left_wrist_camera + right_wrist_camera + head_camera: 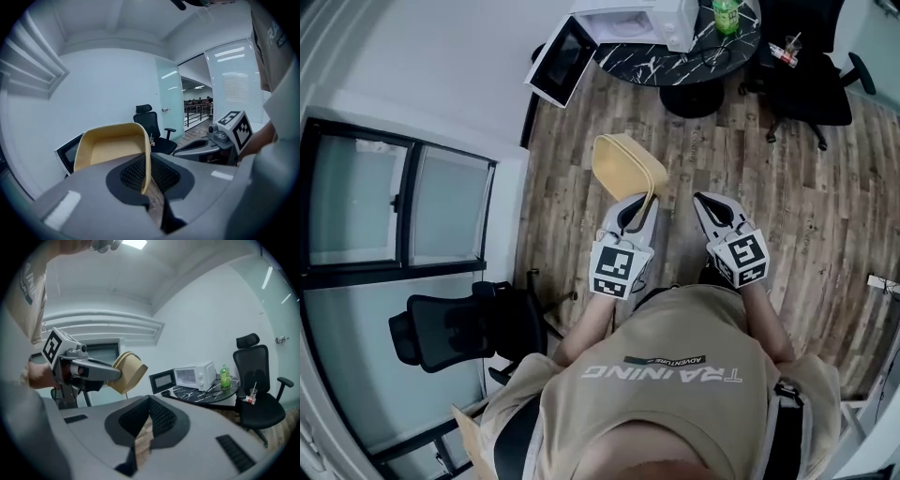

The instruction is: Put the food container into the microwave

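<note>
A beige food container [623, 164] hangs over the wooden floor, tilted, with my left gripper [637, 208] shut on its rim. In the left gripper view the container's wall [112, 145] runs down between the jaws of the left gripper [146, 185]. My right gripper [705, 202] is beside it to the right, shut and holding nothing; in its own view the right gripper [145, 420] shows only floor past its tips. The white microwave [628, 23] stands ahead on a round black marble table [694, 61], its door [562, 61] swung open to the left. From the right gripper view I see the microwave [197, 375] and the container [129, 369].
A green bottle [727, 14] stands right of the microwave. One black office chair [811, 80] sits right of the table, and another chair [459, 328] is at my left. A glass partition [394, 202] lines the left side.
</note>
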The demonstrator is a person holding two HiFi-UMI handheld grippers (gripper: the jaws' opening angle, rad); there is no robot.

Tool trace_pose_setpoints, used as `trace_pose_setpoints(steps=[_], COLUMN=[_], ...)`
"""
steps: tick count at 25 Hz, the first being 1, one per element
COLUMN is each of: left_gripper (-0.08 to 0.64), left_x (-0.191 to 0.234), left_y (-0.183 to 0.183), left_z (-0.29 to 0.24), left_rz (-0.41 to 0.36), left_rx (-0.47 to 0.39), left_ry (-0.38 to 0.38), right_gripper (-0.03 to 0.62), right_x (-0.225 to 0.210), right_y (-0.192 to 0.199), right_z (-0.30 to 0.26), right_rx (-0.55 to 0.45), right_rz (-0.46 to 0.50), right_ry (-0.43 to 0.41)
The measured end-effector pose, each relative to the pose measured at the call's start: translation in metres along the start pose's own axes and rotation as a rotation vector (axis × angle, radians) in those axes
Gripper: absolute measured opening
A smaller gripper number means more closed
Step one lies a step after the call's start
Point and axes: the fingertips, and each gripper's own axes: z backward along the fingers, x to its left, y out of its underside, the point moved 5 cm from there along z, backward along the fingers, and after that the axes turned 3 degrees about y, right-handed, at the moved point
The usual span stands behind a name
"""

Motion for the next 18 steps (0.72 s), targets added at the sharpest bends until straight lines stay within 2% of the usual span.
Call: trace_pose_setpoints(steps=[3, 6, 10, 14, 18], left_gripper=[0.029, 0.028, 0.029, 0.029, 0.029], left_x=[0.01, 0.017, 0.031, 0.043, 0.075], left_y=[-0.012, -0.012, -0.009, -0.007, 0.0], left_z=[-0.023, -0.042, -0.064, -0.077, -0.088], left_rz=[0.057, 0.01, 0.079, 0.111, 0.135], left_rx=[0.006, 0.056, 0.064, 0.07, 0.066], left_ry=[-0.013, -0.041, -0.045, -0.052, -0.049], right_gripper=[0.011, 0.011, 0.011, 0.011, 0.011], right_x=[-0.029, -0.05, -0.064, -0.076, -0.08], right_y=[0.004, 0.007, -0.002, -0.006, -0.017], right_z=[-0.011, -0.026, -0.042, -0.059, -0.088], right_rx=[0.008, 0.03, -0.012, -0.009, 0.007], right_rz=[-0.003, -0.013, -0.013, -0.094, -0.067], right_ry=[-0.022, -0.039, -0.063, -0.083, -0.084])
